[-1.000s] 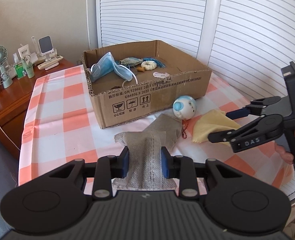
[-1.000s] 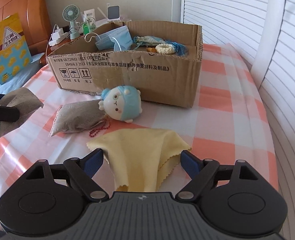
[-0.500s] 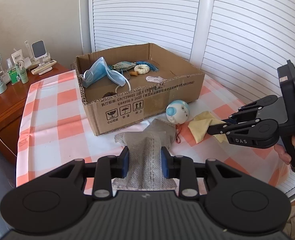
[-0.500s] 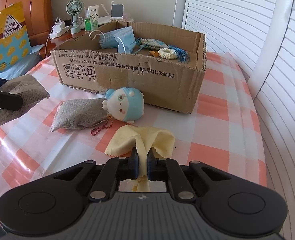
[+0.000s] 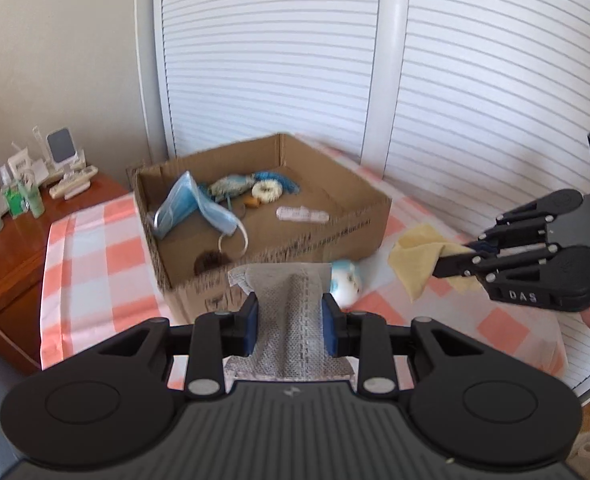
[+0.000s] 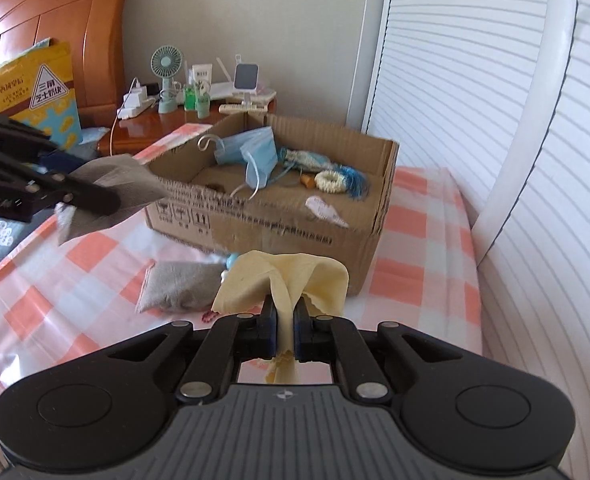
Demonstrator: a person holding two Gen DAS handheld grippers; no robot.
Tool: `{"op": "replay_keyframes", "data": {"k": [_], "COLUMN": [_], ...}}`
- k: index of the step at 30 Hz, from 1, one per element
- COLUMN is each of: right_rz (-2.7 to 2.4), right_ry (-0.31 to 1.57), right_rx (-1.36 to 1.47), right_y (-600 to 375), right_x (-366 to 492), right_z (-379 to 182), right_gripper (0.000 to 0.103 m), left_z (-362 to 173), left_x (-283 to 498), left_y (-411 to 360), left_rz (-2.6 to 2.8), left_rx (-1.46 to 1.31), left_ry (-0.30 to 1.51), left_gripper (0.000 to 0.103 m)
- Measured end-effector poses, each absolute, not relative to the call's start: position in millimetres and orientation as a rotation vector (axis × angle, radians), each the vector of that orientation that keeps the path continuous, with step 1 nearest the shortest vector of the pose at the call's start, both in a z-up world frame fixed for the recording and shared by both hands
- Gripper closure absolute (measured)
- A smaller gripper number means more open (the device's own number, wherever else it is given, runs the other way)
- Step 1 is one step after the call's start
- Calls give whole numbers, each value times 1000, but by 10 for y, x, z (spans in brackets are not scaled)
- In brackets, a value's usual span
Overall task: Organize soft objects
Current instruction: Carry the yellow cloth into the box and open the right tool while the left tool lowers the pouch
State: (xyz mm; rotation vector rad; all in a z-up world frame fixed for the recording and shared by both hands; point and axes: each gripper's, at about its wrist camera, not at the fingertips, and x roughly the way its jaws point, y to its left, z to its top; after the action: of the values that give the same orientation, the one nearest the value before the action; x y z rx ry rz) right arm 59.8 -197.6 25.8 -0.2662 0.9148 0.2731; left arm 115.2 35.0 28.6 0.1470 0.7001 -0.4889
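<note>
Both cloths hang in the air on the near side of the cardboard box [image 6: 279, 216]. The left hand-held gripper [image 5: 291, 326] pinches a grey woven cloth [image 5: 291, 304] between its blue pads, lifted in front of the box's near wall. The right hand-held gripper [image 6: 285, 332] is pressed tight on a yellow cloth [image 6: 283, 280], bunched and raised clear of the checked tablecloth [image 6: 415, 240]. Below it, just before the box, a grey pouch [image 6: 179, 286] lies flat with a small blue plush toy [image 5: 345, 280] beside it. Inside the box lie a blue face mask [image 6: 251, 152] and a tasselled ring [image 6: 331, 182].
</note>
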Motion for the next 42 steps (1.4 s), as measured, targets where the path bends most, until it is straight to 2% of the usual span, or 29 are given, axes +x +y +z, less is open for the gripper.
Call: {"op": "replay_keyframes", "data": {"k": [11,13,14,15,22,24,29,40,42], "right_rz": [255,249,247,244,233,235,243,226,217], "right_ry": [849,844,842,841,835,830,824,827,830], "right_rx": [-294,-294,-291,-288,-285,-284,-277,-259,-256], "right_y": [-2048,-2073,-2088,-2100,-2116,-2096,-2025,-1791,-1751], "right_x": [794,841,864,889,1064,1111,1327,2090,2228], "right_z": [483,497,499,501,486,490,504,392,353], "right_gripper": [94,94,94,94,93,93,93,93,85], "left_z": [538,506,479,447,294,289,281,190,188], "left_x": [2004,2170,2232,2291,2311,2197,1819,1284,1229], "left_y": [-89,-171,-195,-210,-114,-51,105,298,309], "left_rz": [-518,-521,-519,-513,-442,-420,-385,-295,-283], "left_rx": [165,161,156,148,117,121,145,137,155], "left_ry": [578,579,571,562,566,582,606,632,638], "left_gripper": [71,53,28,13,9,4,2,2,2]}}
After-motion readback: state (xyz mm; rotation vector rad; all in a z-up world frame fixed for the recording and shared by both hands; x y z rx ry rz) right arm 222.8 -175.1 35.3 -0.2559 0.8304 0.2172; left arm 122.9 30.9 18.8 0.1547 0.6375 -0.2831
